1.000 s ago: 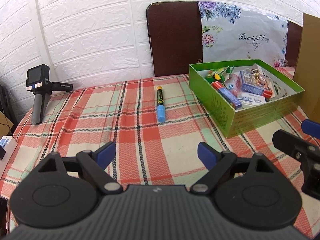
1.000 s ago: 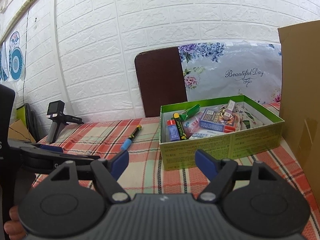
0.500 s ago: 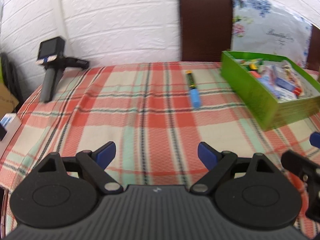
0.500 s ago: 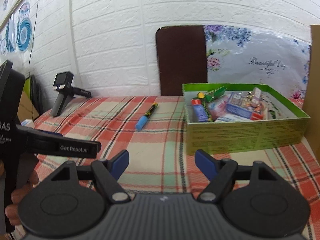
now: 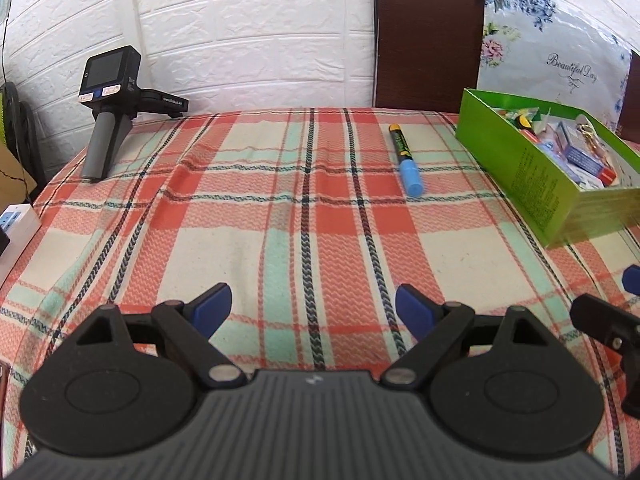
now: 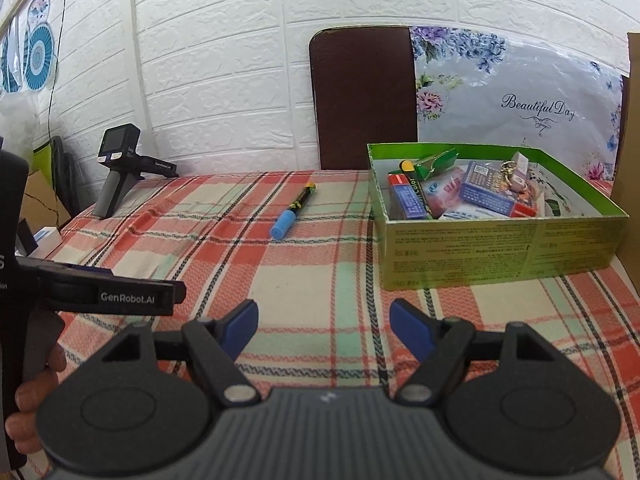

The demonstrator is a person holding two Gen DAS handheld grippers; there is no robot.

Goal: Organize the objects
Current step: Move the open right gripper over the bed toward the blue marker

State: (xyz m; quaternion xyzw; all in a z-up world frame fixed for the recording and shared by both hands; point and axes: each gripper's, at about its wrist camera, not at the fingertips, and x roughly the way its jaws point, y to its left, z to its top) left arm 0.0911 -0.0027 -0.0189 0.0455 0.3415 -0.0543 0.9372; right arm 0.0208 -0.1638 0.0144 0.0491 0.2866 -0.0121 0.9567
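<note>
Plaid tablecloth (image 5: 280,208) in red, cream and mint covers the table in both views. At the upper left of the left wrist view a spare handheld gripper device (image 5: 108,108) stands on the cloth near the white brick wall; at the left edge lies a white power strip (image 5: 16,232). At the bottom of this view the left gripper (image 5: 312,304) is wide open, with only cloth between its blue pads (image 5: 212,304). Right of centre and higher in the frame lies the marker (image 5: 406,156), black body, blue cap toward the camera, alone on the cloth and just beside the green box (image 5: 532,184) at the right. This box holds erasers, small packets and a keychain. In the right wrist view the marker (image 6: 293,211) lies left of the green box (image 6: 496,252), not touching it. The right gripper (image 6: 324,328) at the bottom centre is also open and holds nothing. Behind the table stands a brown chair back (image 6: 362,96) with a flowered cover (image 6: 520,96) beside it.
</note>
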